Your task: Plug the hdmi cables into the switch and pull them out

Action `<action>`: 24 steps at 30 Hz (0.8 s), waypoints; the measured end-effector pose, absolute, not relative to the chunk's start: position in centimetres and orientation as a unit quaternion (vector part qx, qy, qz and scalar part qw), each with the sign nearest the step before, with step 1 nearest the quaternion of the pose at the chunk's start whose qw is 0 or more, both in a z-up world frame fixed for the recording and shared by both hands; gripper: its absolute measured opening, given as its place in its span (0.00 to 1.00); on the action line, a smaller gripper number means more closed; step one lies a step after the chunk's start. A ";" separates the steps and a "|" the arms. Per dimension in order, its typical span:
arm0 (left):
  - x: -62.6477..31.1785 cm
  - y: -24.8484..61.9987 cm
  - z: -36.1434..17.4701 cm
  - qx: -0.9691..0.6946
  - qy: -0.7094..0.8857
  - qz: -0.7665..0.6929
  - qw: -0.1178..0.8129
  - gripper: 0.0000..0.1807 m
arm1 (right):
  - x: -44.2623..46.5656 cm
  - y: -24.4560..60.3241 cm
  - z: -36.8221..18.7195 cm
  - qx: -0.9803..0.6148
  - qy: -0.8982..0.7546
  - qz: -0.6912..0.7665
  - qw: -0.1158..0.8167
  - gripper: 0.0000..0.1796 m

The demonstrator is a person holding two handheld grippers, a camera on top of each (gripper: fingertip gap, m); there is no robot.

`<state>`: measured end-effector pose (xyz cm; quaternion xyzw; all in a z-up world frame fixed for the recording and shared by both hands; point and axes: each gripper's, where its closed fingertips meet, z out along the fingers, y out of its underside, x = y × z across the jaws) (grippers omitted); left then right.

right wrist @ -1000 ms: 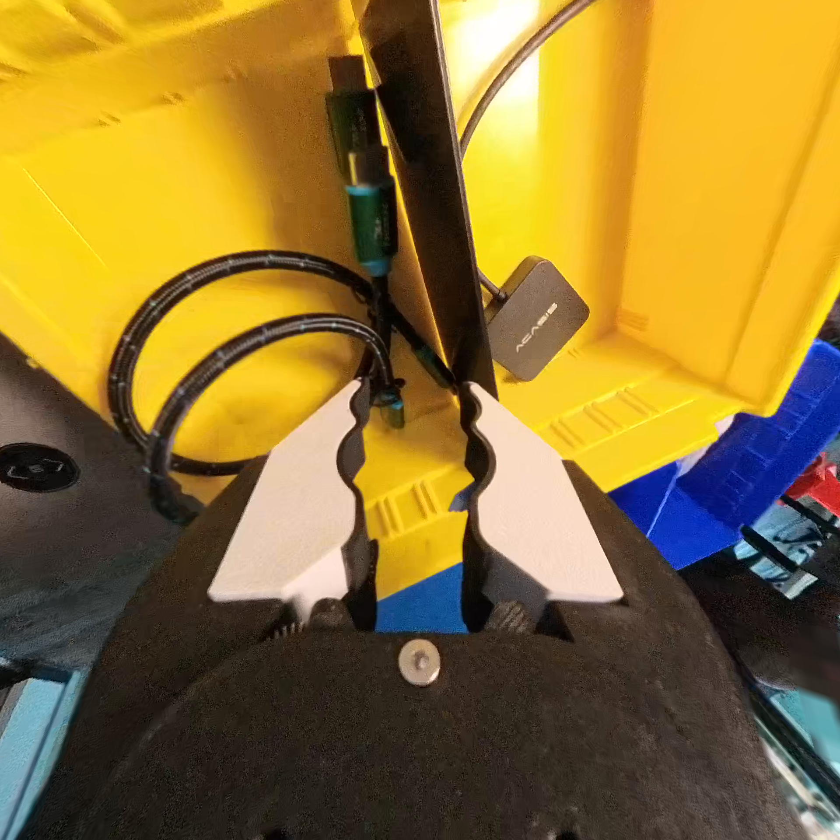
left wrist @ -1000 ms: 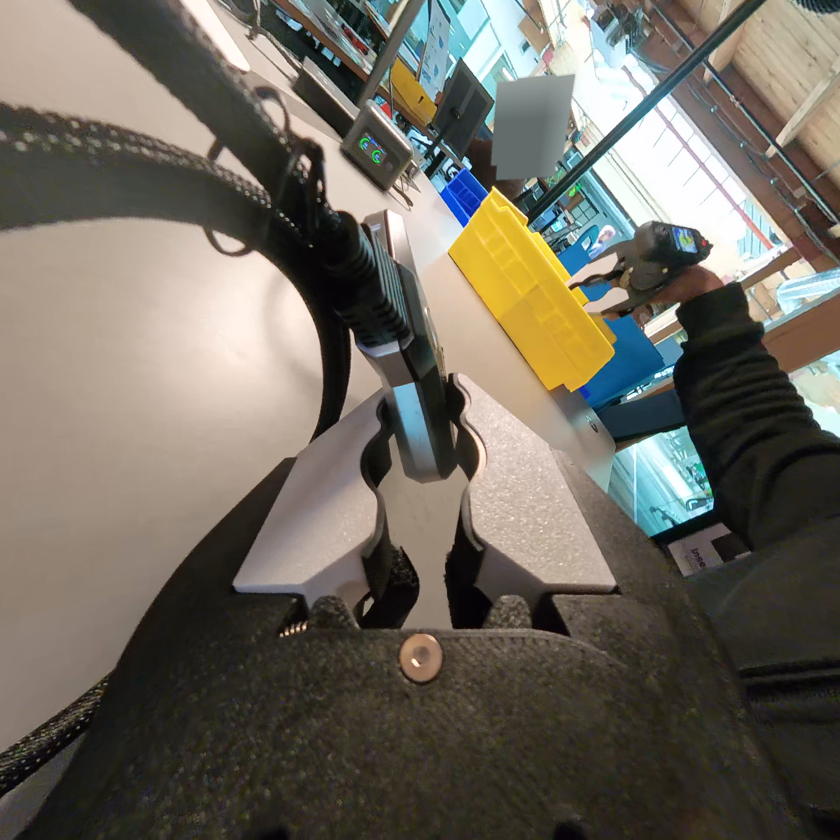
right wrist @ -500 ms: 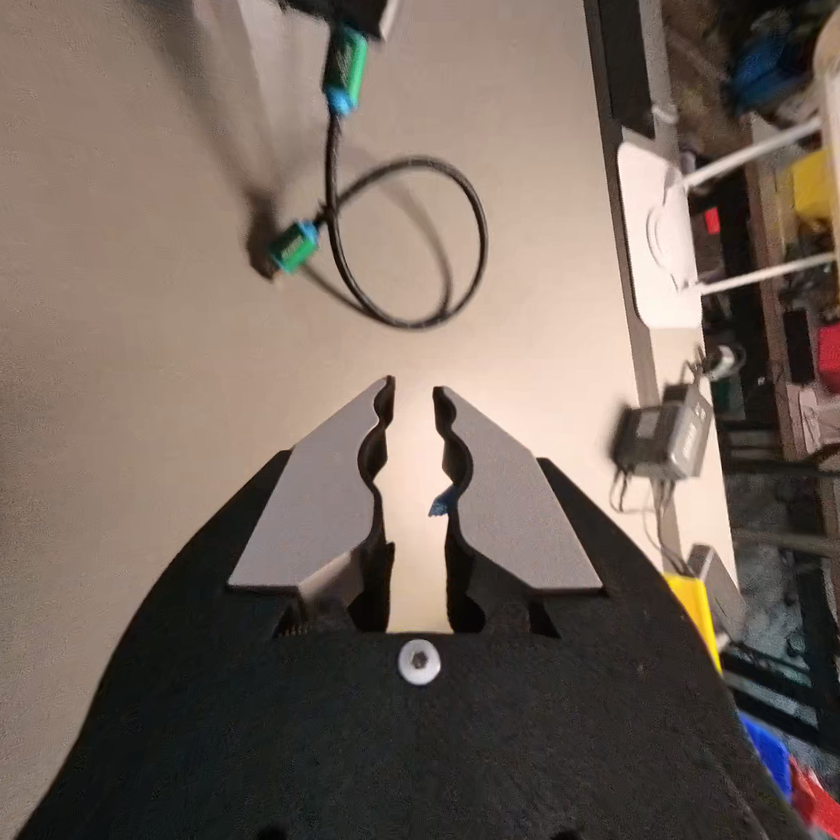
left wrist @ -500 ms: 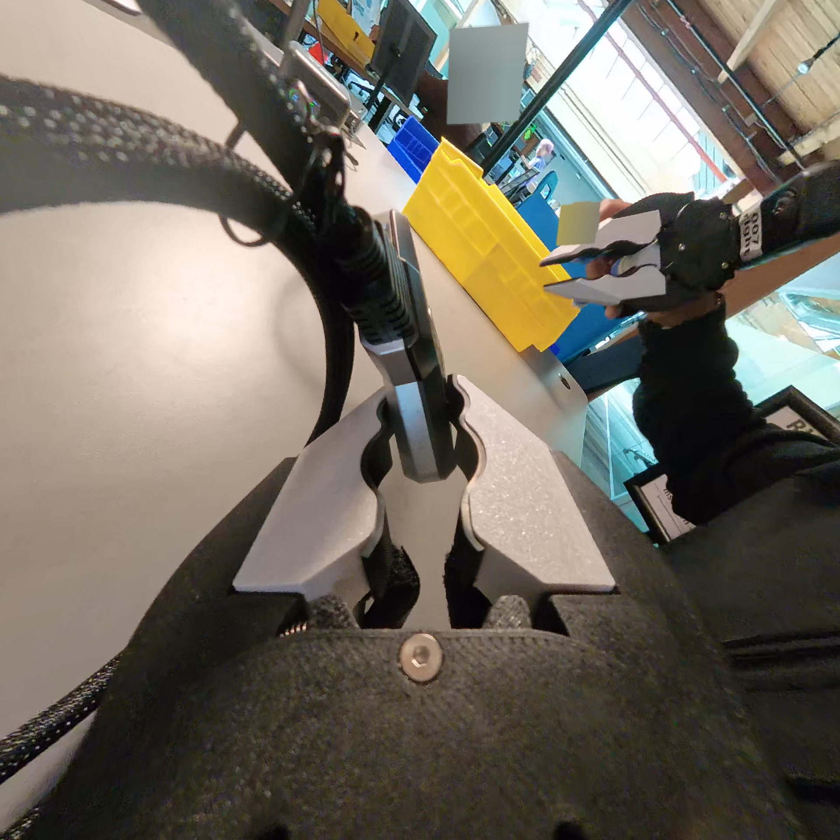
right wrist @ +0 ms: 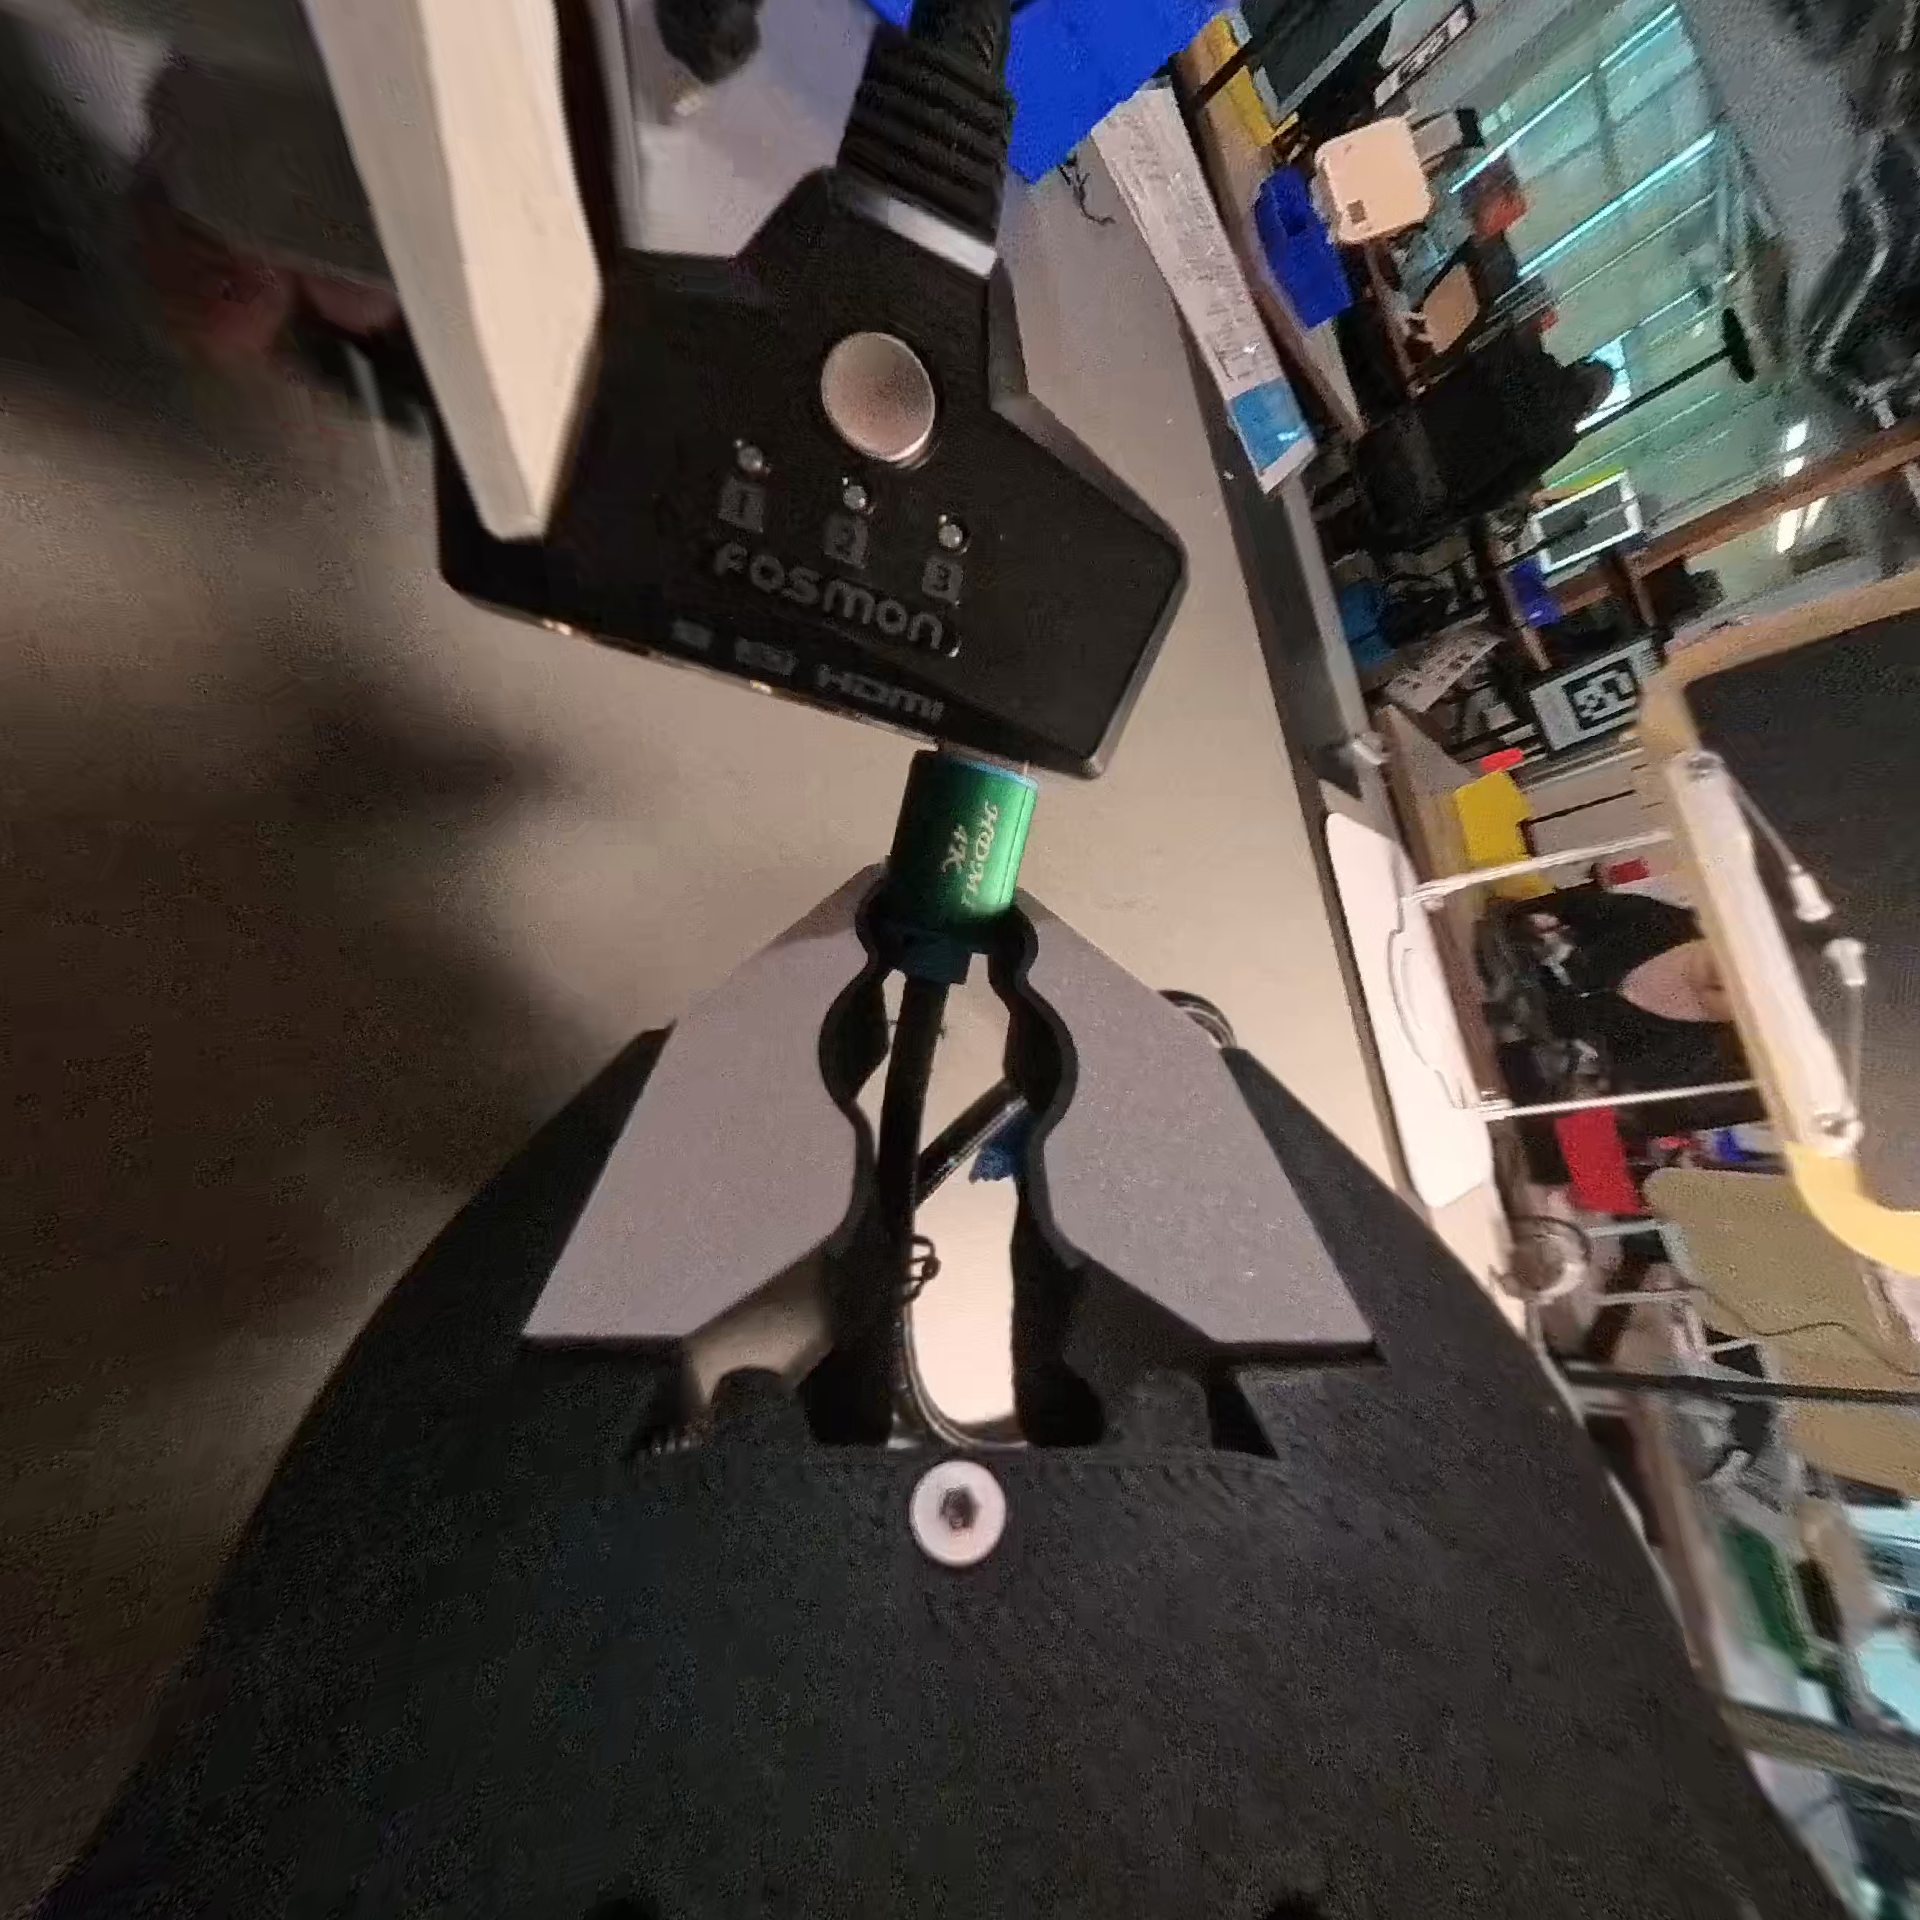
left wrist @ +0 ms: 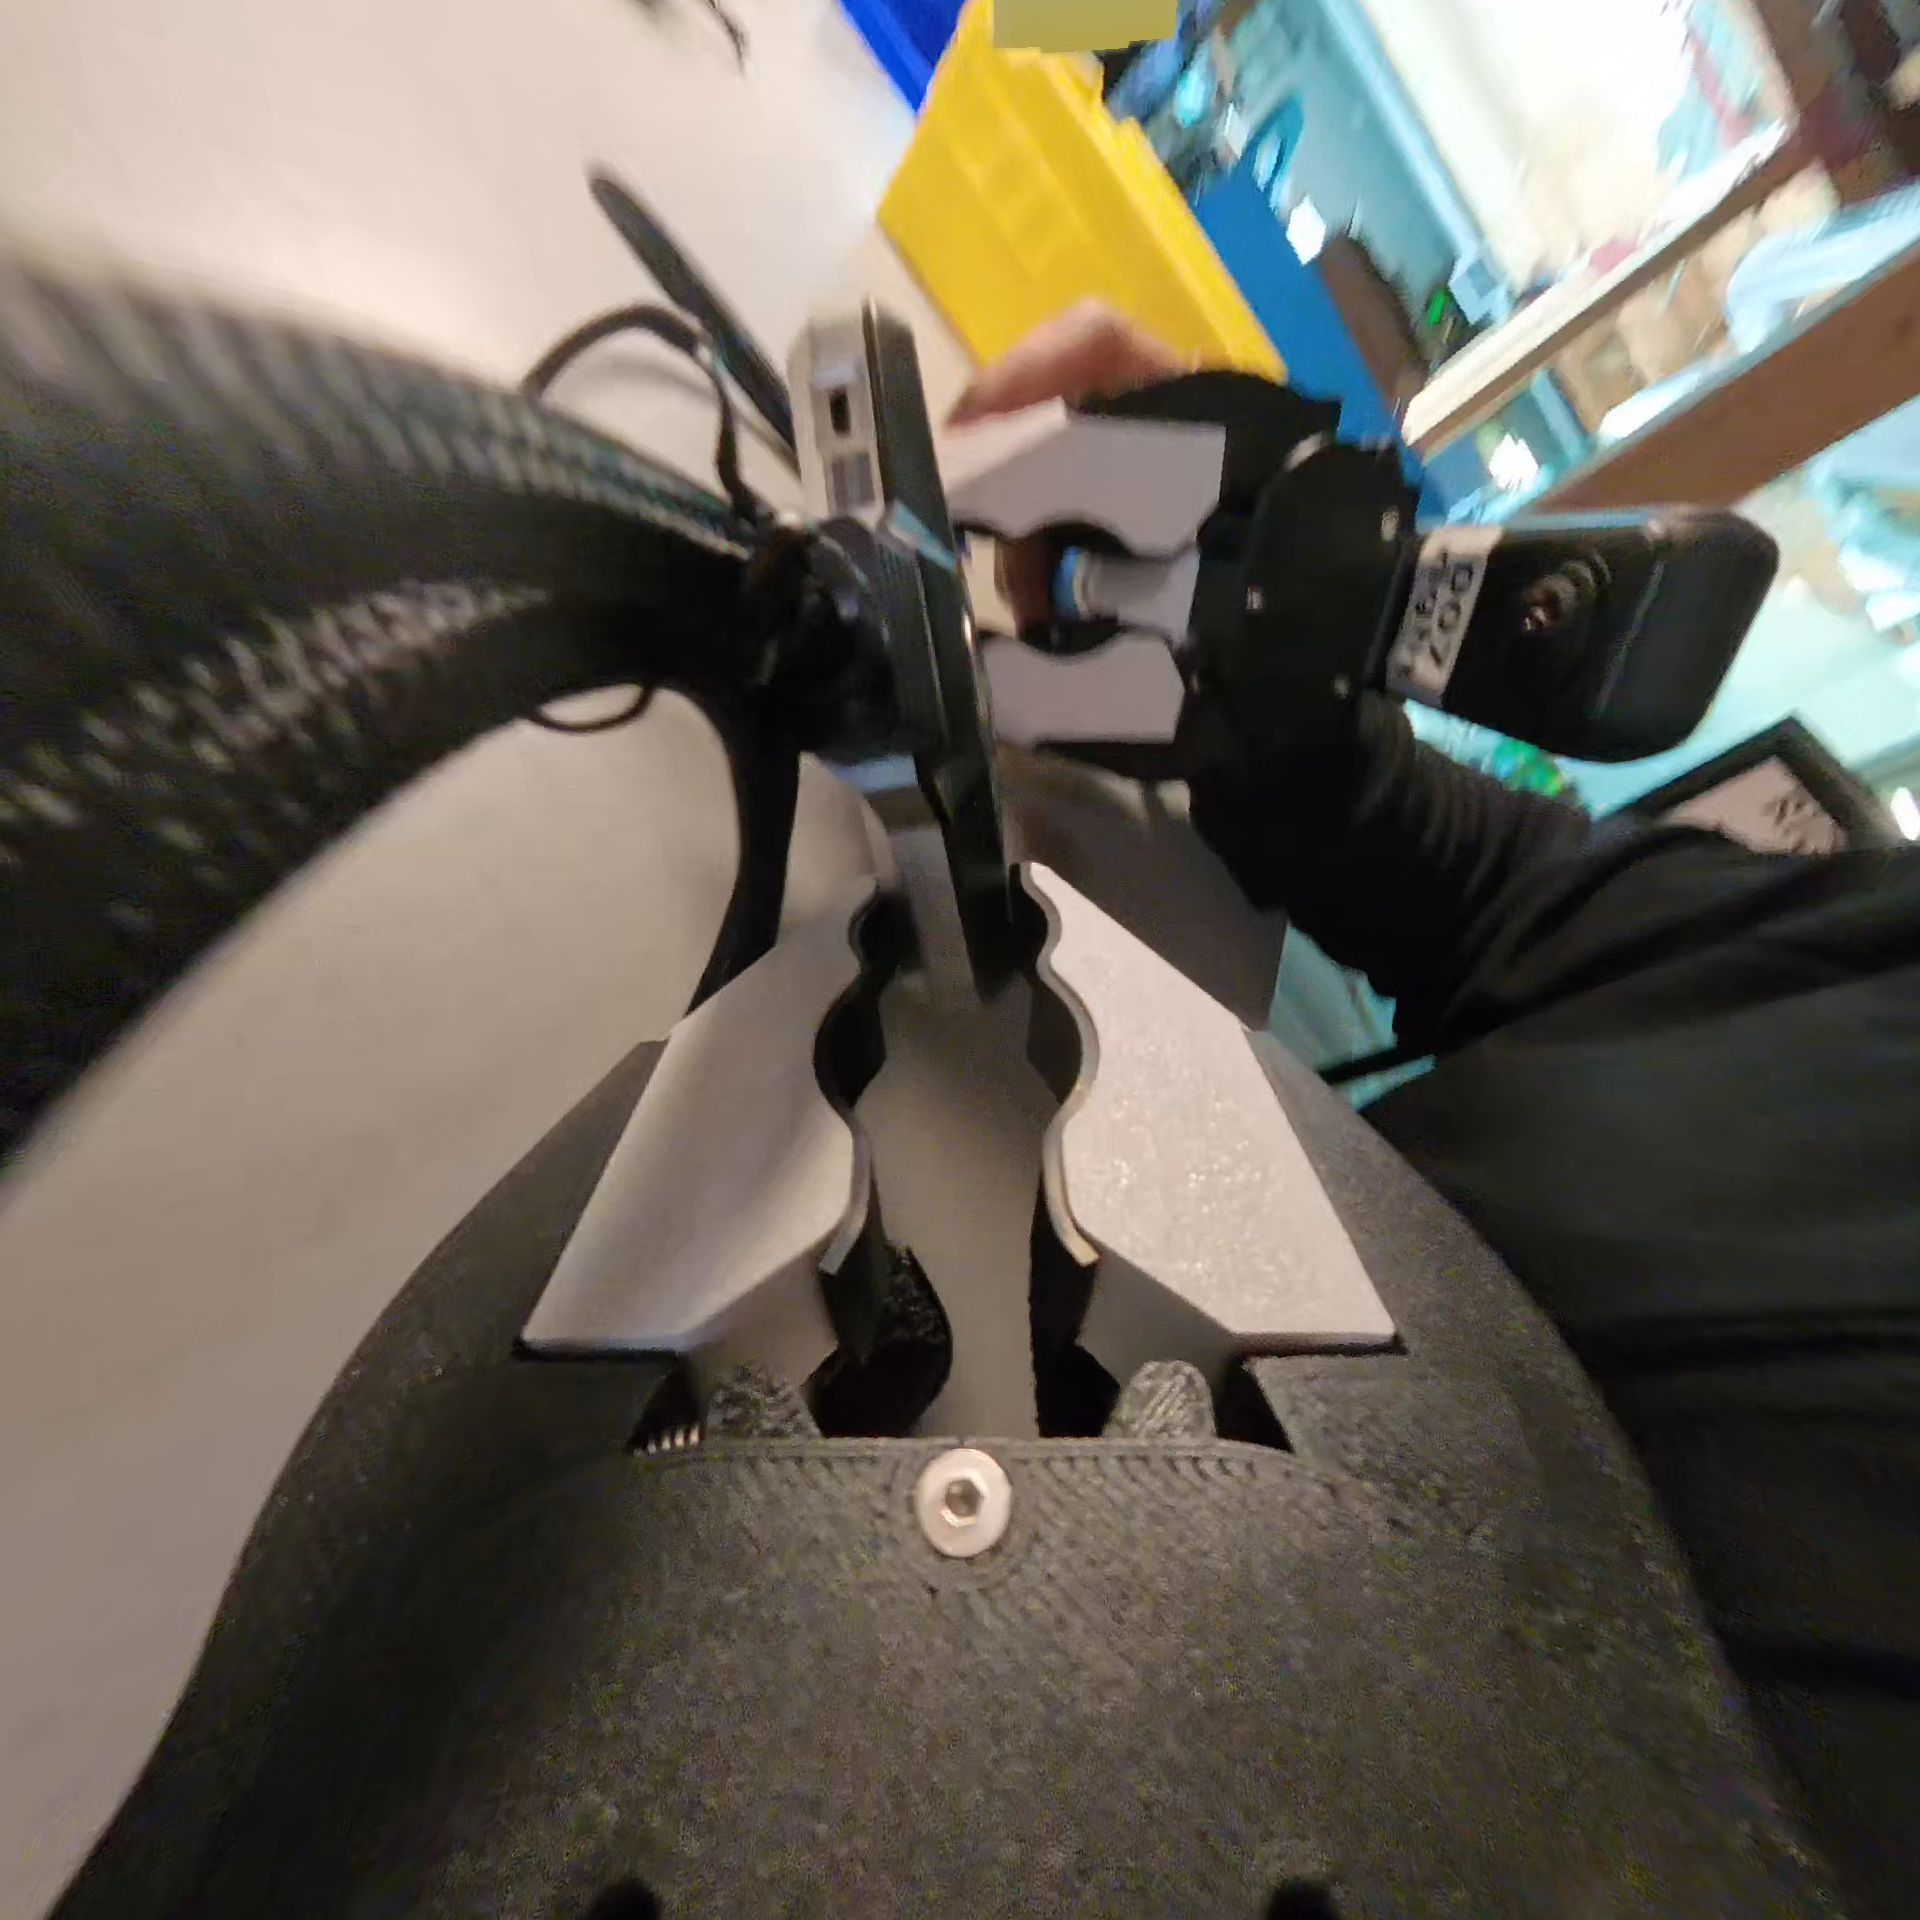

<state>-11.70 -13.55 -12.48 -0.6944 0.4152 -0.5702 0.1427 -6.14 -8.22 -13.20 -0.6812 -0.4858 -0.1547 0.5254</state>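
One HDMI switch, black w/ a round silver button and three small indicator dots, held edge-on off the surface by the left tongs, clamped on its corner. One thick braided black cable runs into the switch's far end; its plug is blurred. One green HDMI plug sits at the switch's near port edge, metal tip touching; can't tell how deep it's seated. Right tongs are clamped on the plug's rear collar, thin black cable trailing back between the fingers. One yellow bin and blue bins behind it, cut off at frame top. Left wrist view heavily blurred; switch ports there are hard to make out.
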 end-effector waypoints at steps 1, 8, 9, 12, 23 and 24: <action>-12.4 -14.3 -12.6 -0.694 0.438 -0.558 0.127 0.12 | -5.7 -8.2 -13.0 -0.667 -0.494 -0.173 0.530 0.09; -15.5 -15.1 -5.9 -0.627 0.503 -0.578 0.140 0.13 | -3.1 -8.6 -12.7 -0.612 -0.536 -0.228 0.534 0.09; -15.1 -13.7 -5.1 -0.632 0.502 -0.566 0.166 0.16 | -3.1 -8.8 -12.7 -0.607 -0.543 -0.223 0.536 0.09; -12.6 -9.7 -4.2 -0.652 0.525 -0.508 0.205 0.20 | -2.8 -8.9 -13.0 -0.597 -0.559 -0.232 0.527 0.08; -4.7 -12.9 -11.5 -0.585 0.658 -0.470 -0.059 0.29 | -3.0 -10.9 -13.9 -0.550 -0.616 -0.229 0.515 0.08; -4.6 -13.5 -12.3 -0.578 0.654 -0.481 -0.079 0.29 | -2.9 -11.0 -14.0 -0.549 -0.618 -0.229 0.514 0.08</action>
